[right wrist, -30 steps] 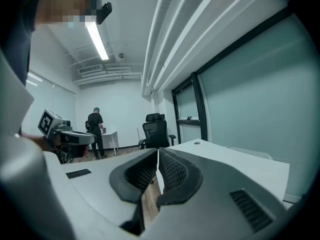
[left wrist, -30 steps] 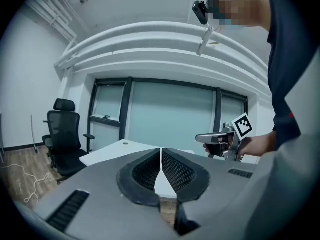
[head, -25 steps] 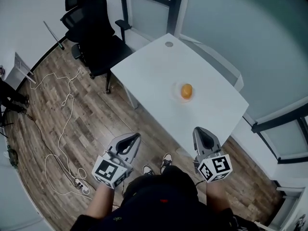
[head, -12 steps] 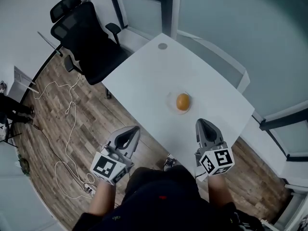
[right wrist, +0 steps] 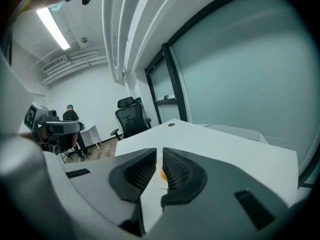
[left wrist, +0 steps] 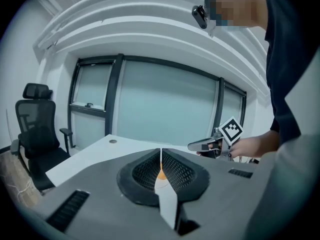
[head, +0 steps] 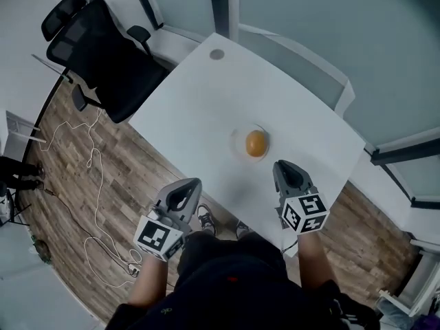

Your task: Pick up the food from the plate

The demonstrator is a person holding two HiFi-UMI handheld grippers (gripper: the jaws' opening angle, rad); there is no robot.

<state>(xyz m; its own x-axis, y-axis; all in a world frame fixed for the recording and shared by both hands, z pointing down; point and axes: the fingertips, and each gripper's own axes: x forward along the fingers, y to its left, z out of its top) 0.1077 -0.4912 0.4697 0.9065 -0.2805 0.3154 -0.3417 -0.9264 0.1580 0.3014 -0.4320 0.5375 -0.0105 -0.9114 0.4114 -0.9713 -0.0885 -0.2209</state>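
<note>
A white table (head: 295, 108) stands on a wood-plank floor (head: 75, 205) beside frosted glass walls (head: 330, 19) in dark frames, with a black office chair (head: 103, 53) near its far corner, a white wall (right wrist: 95, 101) beyond, and a strip light (right wrist: 54, 30) glowing on the ceiling.

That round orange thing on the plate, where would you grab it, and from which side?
Grip the round orange food across its widest middle, a jaw on each side. It sits alone on a shallow plate, so I'd come down from above with the right gripper, the nearer one; its shut jaws must open first.
</note>
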